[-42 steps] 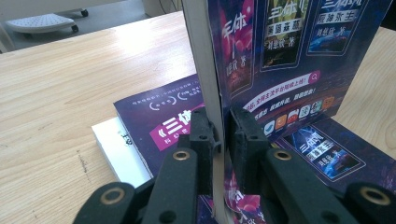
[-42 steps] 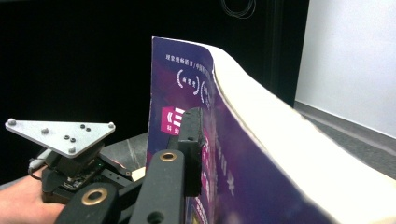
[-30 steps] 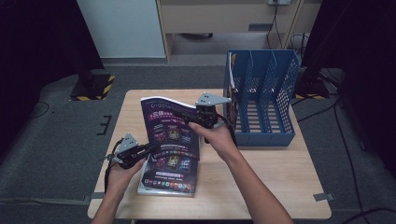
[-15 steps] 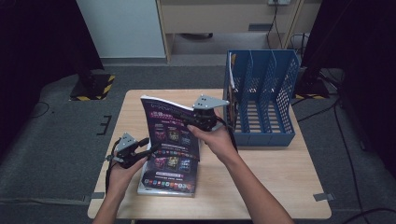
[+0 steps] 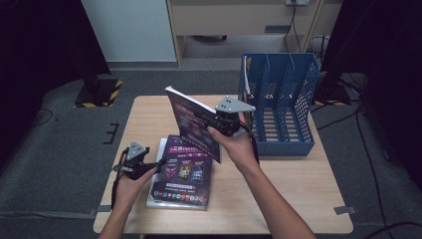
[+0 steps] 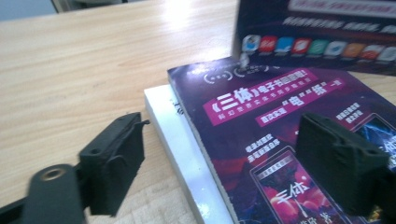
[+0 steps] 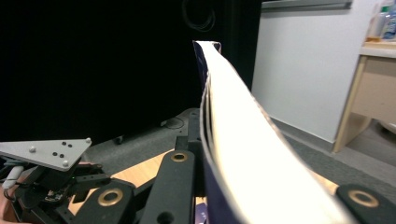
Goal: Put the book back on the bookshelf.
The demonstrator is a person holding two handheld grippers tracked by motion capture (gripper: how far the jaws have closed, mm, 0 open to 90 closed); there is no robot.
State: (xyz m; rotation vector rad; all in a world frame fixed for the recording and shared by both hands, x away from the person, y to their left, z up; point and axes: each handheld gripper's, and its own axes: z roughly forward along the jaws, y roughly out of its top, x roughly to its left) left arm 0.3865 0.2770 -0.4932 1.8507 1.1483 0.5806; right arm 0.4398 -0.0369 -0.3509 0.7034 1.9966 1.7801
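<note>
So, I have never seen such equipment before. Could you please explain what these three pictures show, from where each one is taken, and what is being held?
A person sits at a wooden table and holds a tool in each hand: a hand-held gripper with two black jaws. There is no robot arm.

The high view looks down from above the table. The other two pictures come from small cameras riding on the grippers, looking along their jaws.

The right hand-held gripper is shut on a purple magazine, lifted off the table and tilted; in its own view you see the magazine's white page edges. The left hand-held gripper has just been opening and grips nothing; it sits at the edge of a stack of books lying flat. A blue file rack stands at the table's far right.
</note>
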